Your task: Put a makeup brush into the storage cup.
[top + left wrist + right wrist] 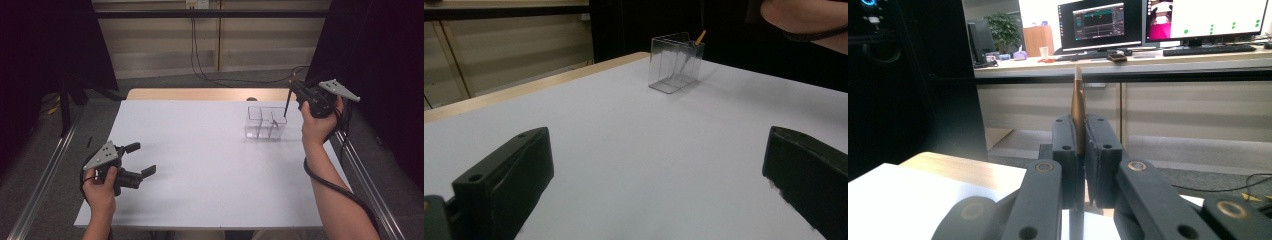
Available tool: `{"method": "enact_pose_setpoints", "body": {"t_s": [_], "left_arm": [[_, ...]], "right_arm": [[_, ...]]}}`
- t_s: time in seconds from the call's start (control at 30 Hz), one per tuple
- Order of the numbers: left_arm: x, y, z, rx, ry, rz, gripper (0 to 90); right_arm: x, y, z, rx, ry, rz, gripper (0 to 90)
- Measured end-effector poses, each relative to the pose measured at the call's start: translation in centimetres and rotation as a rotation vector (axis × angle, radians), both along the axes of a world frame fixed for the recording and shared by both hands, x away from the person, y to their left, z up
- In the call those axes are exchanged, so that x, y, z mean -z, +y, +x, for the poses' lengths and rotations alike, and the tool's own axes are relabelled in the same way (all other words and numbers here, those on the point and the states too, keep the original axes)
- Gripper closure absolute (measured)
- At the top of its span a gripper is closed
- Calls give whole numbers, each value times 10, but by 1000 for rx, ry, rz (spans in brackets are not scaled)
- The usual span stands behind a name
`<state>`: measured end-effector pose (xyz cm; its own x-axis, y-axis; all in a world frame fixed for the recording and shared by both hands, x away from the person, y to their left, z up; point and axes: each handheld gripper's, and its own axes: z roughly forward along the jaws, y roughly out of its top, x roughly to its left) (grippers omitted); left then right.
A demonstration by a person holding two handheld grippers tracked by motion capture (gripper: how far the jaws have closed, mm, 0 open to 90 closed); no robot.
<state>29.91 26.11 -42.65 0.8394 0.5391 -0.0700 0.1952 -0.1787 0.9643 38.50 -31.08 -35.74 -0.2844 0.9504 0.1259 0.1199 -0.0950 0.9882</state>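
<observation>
Two grippers, one pen, one clear box on a white table. The right gripper is raised at the far right corner, its fingers clamped together on a slim dark pen that slants down over the clear plastic organizer — its lower tip just above or inside the box, which of the two cannot be told from the high view. That view shows three compartments in the organizer. The right gripper view shows what it cannot: a bronze barrel with a pale tip, standing upright between the fingers. The left gripper rests at the near left corner, well apart from the box, fingers wide apart with nothing between them. Its own view catches the organizer's narrow side and an orange tip at the rim; the box's dividers are hard to make out there.
</observation>
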Motion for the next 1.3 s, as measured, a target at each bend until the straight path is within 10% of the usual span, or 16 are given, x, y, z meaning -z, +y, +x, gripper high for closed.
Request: {"method": "enact_pose_setpoints", "body": {"t_s": [1.3], "left_arm": [[0,0,-1,-4,-1,6,0]], "right_arm": [[21,1,4,-7,21,-20,846]]}}
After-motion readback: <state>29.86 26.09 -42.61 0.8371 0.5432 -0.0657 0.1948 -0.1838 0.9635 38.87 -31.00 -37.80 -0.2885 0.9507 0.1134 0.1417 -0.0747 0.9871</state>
